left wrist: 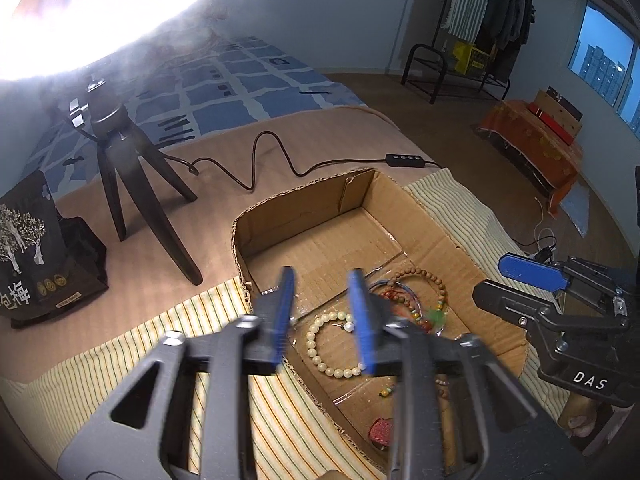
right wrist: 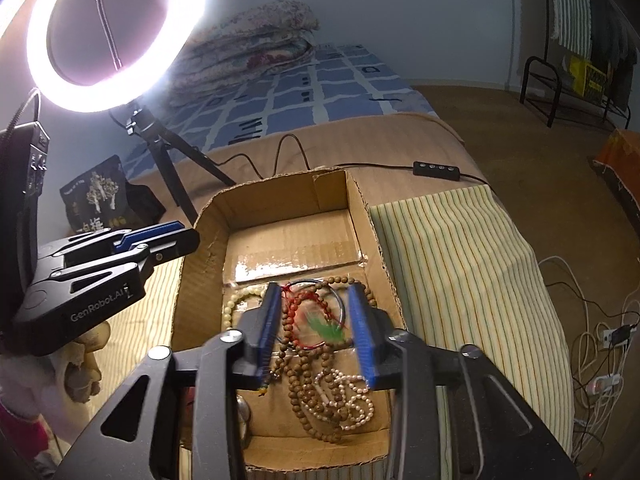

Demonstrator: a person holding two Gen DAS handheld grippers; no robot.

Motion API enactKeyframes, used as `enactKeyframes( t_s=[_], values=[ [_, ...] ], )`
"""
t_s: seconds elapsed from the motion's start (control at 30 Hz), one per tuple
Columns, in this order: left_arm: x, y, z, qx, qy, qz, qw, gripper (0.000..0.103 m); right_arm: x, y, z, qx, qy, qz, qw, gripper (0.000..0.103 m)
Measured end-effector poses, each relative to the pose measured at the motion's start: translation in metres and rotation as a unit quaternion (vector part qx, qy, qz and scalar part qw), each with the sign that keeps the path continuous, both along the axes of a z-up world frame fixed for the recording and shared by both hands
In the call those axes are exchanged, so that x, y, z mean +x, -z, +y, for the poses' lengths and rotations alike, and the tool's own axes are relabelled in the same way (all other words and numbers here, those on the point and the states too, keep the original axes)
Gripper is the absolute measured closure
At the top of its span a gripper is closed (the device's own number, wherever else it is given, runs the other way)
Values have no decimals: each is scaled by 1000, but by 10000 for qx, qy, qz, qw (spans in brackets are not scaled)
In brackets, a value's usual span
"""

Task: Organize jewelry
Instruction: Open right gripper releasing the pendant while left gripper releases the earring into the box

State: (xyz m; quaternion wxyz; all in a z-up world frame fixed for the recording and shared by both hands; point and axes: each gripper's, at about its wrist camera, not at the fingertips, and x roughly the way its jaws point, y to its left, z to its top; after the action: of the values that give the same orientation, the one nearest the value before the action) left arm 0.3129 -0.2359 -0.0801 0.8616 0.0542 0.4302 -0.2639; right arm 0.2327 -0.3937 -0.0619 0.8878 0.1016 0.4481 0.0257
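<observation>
An open cardboard box [left wrist: 280, 224] lies on a striped cloth and holds the jewelry. A cream bead bracelet [left wrist: 316, 354] lies in it, below and between the fingers of my left gripper [left wrist: 322, 276], which is open and holds nothing. Beside the bracelet lie a wooden bead bracelet [left wrist: 424, 272] and a green tassel [left wrist: 438, 316]. My right gripper [right wrist: 314, 288] hovers open over a tangle in the box [right wrist: 280, 196]: a wooden bead necklace [right wrist: 300, 376], a red cord bracelet [right wrist: 296, 304], a green tassel [right wrist: 326, 330] and a pearl strand [right wrist: 352, 396]. Its pads press on nothing.
A lit ring light [right wrist: 120, 92] on a black tripod [left wrist: 120, 168] stands behind the box on the left. Its cable with a control [left wrist: 404, 159] runs behind the box. A black snack bag [left wrist: 28, 248] sits far left. The striped cloth [right wrist: 460, 272] drops off at the bed's right edge.
</observation>
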Motion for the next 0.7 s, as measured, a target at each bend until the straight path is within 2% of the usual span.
enactKeyframes(
  t_s=[0.43,0.7],
  values=[
    [-15,-17,15,-70,-143,-174,9997,68,-9,-10,1,9,60,-93,9999,59],
    [-41,-44,30,-210,-168,-364,9990,68,-25,-30,5,-77,46,-251,9996,59]
  ],
)
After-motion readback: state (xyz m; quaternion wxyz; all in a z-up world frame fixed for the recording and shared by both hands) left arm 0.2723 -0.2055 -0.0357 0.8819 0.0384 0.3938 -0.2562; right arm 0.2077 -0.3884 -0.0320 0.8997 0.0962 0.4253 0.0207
